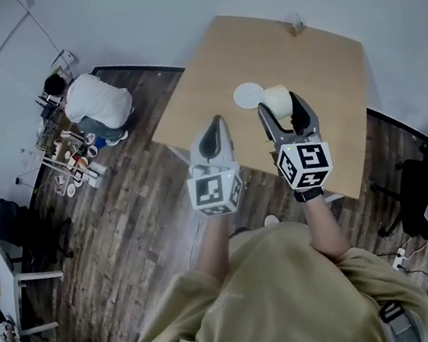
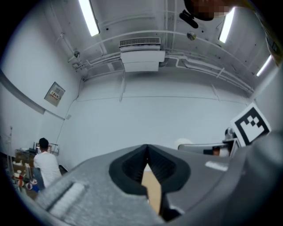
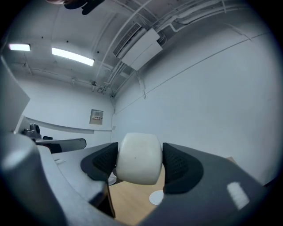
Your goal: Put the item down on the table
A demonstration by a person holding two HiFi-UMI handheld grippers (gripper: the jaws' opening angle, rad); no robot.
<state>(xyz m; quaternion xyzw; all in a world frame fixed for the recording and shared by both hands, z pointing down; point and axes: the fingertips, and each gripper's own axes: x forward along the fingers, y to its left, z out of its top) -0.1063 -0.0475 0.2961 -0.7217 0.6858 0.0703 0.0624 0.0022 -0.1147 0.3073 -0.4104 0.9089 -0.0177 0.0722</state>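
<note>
My right gripper point(image 3: 139, 164) is clamped on the white item point(image 3: 138, 156) (rounded, rather cup-like), with one dark pad pressed against each side. I hold it above the wooden table point(image 1: 325, 64), just beside a white disc point(image 1: 247, 94) lying flat on the top. My left gripper point(image 2: 147, 149) has its jaws pressed together on nothing, at the table's near edge.
</note>
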